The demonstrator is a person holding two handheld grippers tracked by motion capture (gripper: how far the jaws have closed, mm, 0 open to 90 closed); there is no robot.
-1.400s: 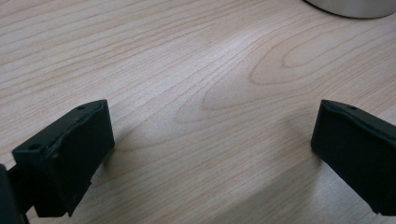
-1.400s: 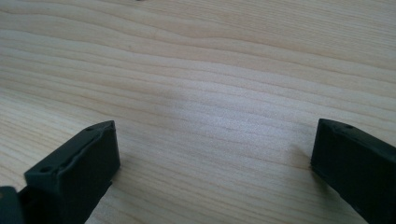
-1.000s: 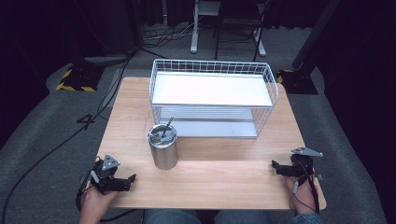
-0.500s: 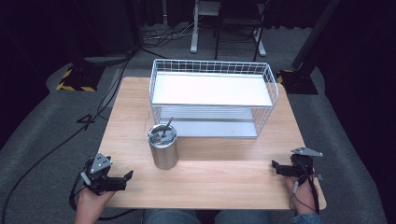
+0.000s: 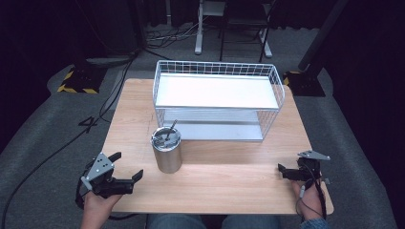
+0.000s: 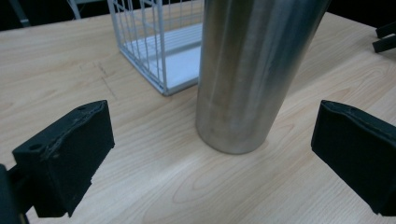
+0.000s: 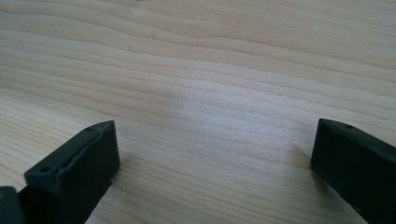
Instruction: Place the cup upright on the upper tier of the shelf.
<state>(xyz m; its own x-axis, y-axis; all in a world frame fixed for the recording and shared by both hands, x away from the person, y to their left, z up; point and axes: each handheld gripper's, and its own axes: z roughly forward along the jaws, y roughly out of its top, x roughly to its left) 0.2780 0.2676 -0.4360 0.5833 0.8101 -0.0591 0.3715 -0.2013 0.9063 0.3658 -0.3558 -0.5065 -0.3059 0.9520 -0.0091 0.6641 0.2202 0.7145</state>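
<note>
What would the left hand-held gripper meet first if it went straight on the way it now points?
Most likely the steel tumbler: it stands upright just ahead of the open left hand-held gripper, roughly centred between its jaws, with only bare table before it.
</note>
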